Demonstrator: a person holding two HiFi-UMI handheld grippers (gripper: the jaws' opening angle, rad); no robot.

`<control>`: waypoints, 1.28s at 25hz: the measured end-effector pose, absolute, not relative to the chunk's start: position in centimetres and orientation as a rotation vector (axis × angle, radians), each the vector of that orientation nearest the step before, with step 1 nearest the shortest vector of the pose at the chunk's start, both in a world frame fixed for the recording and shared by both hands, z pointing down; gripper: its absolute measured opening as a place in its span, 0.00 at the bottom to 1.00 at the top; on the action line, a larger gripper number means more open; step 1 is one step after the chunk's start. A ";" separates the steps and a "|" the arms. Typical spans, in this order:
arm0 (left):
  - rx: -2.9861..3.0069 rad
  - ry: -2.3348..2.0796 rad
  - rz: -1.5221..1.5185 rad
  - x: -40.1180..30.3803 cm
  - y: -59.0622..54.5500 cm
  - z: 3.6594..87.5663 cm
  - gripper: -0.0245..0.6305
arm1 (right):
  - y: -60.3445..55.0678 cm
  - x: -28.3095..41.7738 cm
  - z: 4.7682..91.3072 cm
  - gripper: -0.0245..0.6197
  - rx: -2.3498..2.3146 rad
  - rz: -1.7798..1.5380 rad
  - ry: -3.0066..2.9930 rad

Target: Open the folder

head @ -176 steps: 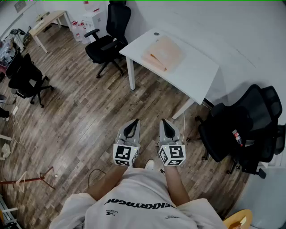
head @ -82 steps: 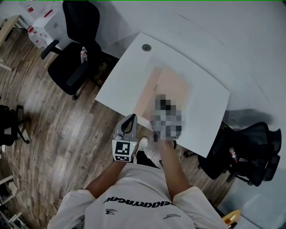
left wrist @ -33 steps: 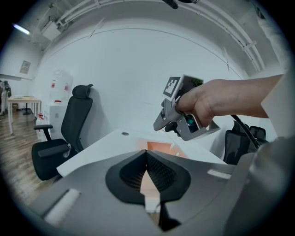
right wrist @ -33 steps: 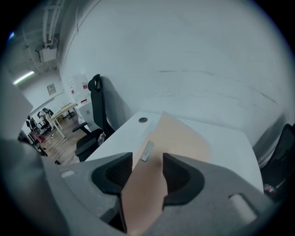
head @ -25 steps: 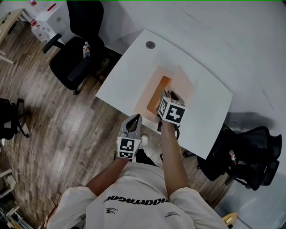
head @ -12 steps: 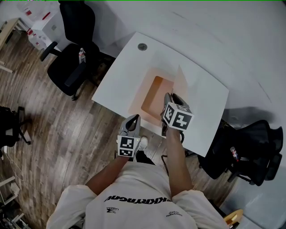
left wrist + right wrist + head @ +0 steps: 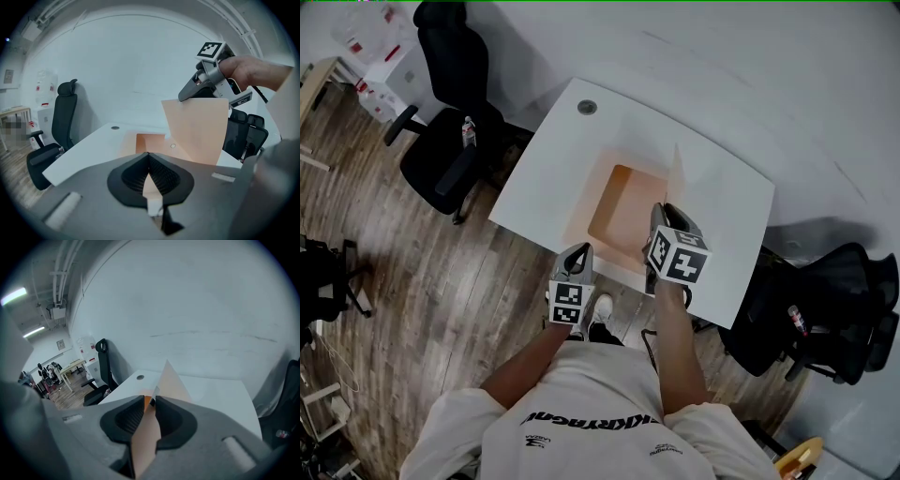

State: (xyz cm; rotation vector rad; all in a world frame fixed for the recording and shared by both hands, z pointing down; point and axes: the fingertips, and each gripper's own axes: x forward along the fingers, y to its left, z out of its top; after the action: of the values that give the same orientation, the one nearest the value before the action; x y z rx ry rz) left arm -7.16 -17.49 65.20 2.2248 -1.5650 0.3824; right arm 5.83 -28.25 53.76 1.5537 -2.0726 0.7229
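Note:
A peach folder (image 7: 623, 211) lies on the white table (image 7: 553, 169), its orange inside showing. My right gripper (image 7: 662, 210) is shut on the near edge of the front cover (image 7: 678, 178) and holds it about upright. Its jaws have just been closing with the cover (image 7: 171, 380) between them. From the left gripper view the raised cover (image 7: 197, 126) hangs from the right gripper (image 7: 186, 96). My left gripper (image 7: 579, 249) sits at the table's near edge by the folder's near corner. Its tips (image 7: 149, 155) meet; whether they pinch the lower sheet I cannot tell.
A black office chair (image 7: 450, 150) with a bottle (image 7: 469, 131) on its seat stands left of the table. More black chairs (image 7: 825, 309) crowd the right. A round cable hole (image 7: 587, 107) marks the table's far corner. The wall runs close behind.
The right gripper has drawn up and toward me, swinging the cover from a low tilt to about upright. The left gripper has crept toward the folder's near edge.

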 end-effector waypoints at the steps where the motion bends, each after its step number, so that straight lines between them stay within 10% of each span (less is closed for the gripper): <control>1: 2.226 -1.561 0.400 -7.1 -17.7 65.5 0.02 | -28.3 6.2 53.7 0.15 1.559 0.721 -2.074; 32: 2.182 -1.436 0.616 -4.6 -19.8 71.8 0.02 | -26.5 18.7 54.0 0.07 1.702 0.622 -1.912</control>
State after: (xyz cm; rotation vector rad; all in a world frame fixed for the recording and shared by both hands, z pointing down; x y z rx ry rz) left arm -4.62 -19.82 71.82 2.1817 -1.4358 0.6164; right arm 18.66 -26.54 54.04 1.7023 -1.9117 0.6222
